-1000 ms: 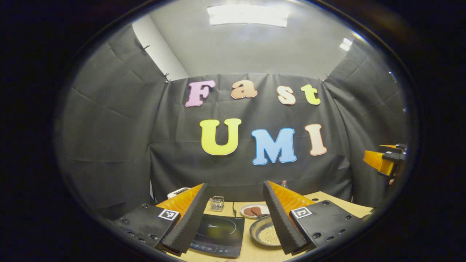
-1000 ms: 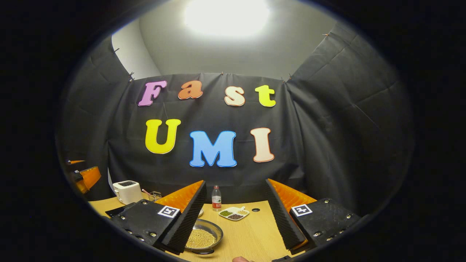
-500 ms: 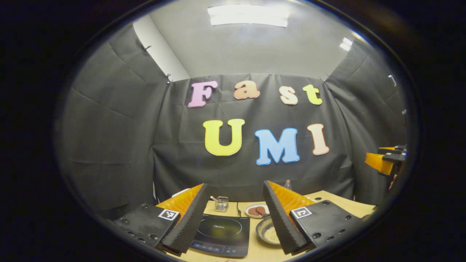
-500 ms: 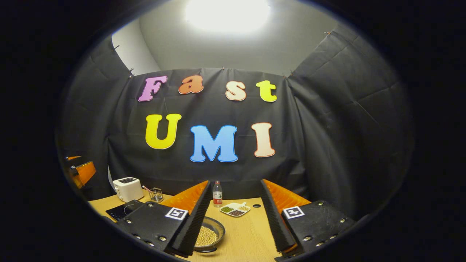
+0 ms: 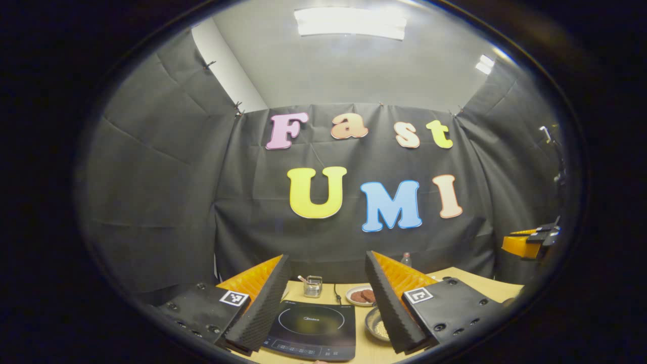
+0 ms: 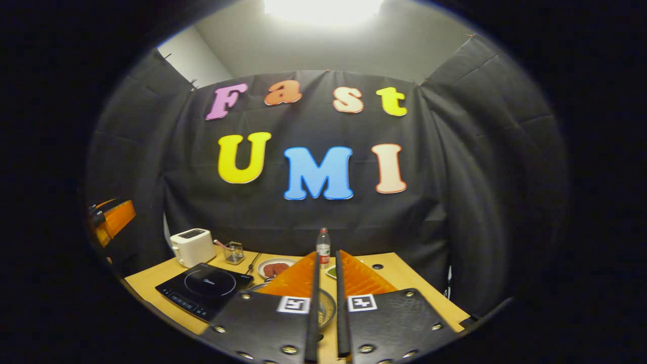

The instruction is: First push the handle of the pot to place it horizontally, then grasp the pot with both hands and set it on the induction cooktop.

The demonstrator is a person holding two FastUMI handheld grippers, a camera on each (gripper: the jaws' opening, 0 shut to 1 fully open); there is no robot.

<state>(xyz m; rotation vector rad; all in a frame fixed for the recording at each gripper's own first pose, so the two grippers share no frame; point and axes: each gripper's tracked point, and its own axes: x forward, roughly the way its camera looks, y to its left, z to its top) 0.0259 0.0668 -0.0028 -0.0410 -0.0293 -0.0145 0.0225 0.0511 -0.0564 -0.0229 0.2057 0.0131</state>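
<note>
Above the bench (image 6: 404,275), I hold the right gripper (image 6: 326,308) nearly closed on nothing, presumably set to push the handle; the pot (image 6: 328,308) sits just right of the induction cooktop (image 6: 202,288). My left gripper (image 5: 323,303) gapes wide and empty over that cooktop, ready for the two-handed lift.

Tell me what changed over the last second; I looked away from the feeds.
The right gripper closed its fingers until almost touching, holding nothing, and tipped down toward the pot. The left gripper stayed open, drifting so the induction cooktop sits between its fingers. Pot and cooktop stayed put on the table.
</note>
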